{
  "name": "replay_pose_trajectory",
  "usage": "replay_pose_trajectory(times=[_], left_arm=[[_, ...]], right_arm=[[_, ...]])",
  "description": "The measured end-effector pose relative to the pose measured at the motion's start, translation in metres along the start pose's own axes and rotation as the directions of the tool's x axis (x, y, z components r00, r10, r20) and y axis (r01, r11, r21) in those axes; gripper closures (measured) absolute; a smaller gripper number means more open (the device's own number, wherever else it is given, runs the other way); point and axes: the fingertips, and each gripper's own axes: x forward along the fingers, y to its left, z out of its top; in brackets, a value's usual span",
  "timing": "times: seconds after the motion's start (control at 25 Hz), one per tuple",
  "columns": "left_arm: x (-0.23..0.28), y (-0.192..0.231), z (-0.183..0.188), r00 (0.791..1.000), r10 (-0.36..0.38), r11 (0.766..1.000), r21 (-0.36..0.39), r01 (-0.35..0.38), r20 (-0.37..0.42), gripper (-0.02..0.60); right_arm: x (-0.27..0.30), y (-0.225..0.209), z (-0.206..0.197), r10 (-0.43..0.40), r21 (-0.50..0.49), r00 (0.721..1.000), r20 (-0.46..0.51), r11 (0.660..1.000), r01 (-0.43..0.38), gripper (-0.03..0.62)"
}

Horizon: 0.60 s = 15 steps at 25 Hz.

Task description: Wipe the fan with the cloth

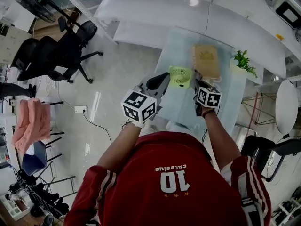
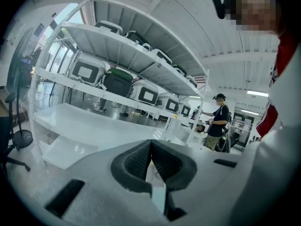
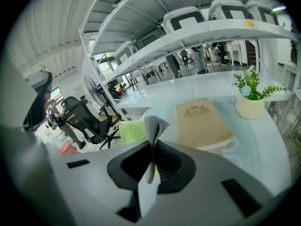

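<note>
Overhead head view and right gripper view share the fan (image 1: 180, 76).

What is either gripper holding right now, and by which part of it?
The right gripper is shut on a small grey cloth, pinched at a bunched fold whose tip pokes out past the jaws. The left gripper is shut, holding nothing.

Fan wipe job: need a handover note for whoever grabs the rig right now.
Right gripper: shut on the grey cloth, which sticks up past the jaws.
Left gripper: shut, nothing between the jaws, aimed off toward the shelves.
Things: the small green fan sits on the glass table just ahead of both grippers, next to a tan book.
Done: the cloth is in hand and brought near the fan.
Left: the wiping itself. I cannot confirm that the cloth touches the fan. The left gripper could probably steady the fan.
</note>
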Motion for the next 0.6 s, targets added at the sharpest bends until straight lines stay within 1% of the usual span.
replay_pose_trajectory(times=[0.24, 0.6], left_arm=[[-0.021, 0.011, 0.003, 1.0, 0.019, 1.0, 0.002, -0.019, -0.014, 0.577], [-0.044, 0.03, -0.004, 0.998, 0.061, 0.998, -0.022, -0.061, -0.008, 0.577]], right_arm=[[-0.001, 0.023, -0.007, 0.007, 0.022, 1.0, 0.002, 1.0, -0.007, 0.571], [0.009, 0.055, -0.026, 0.037, -0.018, 0.998, -0.042, 0.999, -0.038, 0.571]])
